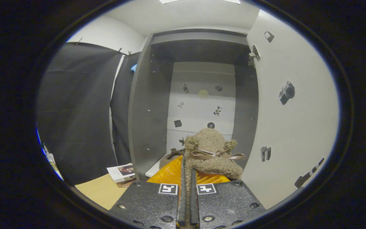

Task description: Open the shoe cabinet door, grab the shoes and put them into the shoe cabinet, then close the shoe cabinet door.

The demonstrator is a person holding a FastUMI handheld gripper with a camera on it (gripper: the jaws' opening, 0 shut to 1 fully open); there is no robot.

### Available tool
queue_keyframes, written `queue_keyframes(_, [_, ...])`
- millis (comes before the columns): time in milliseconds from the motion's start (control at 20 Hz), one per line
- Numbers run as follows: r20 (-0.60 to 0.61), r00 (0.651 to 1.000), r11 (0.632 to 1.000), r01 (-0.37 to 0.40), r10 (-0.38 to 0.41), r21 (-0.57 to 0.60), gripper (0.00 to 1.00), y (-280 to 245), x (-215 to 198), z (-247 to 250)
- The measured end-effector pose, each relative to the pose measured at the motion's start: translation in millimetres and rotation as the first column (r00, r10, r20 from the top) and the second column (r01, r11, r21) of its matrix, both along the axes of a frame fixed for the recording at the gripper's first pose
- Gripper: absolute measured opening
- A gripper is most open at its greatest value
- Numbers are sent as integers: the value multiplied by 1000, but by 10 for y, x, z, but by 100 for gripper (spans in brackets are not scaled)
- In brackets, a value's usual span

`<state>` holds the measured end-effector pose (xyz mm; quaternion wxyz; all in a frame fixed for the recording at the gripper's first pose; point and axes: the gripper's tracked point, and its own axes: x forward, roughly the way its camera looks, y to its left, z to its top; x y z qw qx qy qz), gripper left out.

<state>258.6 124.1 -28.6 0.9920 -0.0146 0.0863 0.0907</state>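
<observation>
Jaws: the gripper (187, 178) has its two fingers pressed nearly together, pinching the edge of a fuzzy brown slipper (213, 152) between them.
Slipper: it sticks up just ahead of the fingers, held off the floor in front of the cabinet opening; a thin brown bow (216, 155) lies across its front, with a fluffy bobble on either side.
Second shoe: another brown shoe (170, 158) sits low just inside the cabinet, at the front left corner of the bottom shelf, partly hidden behind the fingers.
Cabinet: the shoe cabinet (148, 105) stands open straight beyond the slipper; its side walls and top are dark grey, its back panel pale.
Bottom shelf: a pale edge of the shelf (153, 170) shows at the lower left of the opening.
Door: the cabinet door (294, 121) is swung fully open to the right of the opening, its white inner face dotted with small stickers; a hinge (254, 53) shows at its upper corner.
Beside the cabinet: a small stack of booklets (122, 173) lies on a light wooden floor (100, 190), near the cabinet's left front corner.
</observation>
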Motion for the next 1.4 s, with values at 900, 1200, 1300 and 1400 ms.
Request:
queue_keyframes(900, [-95, 985, 984, 132, -143, -116, 9, -244, 2197, -1050])
queue_keyframes(1200, [-157, 978, 987, 117, -134, -110, 18, -166, 2548, -1397])
queue_keyframes(1300, [-172, 975, 985, 123, -142, -118, 30, -168, 2560, -1435])
queue_keyframes(1400, [-196, 969, 984, 130, -151, -119, 43, -180, 2504, -1466])
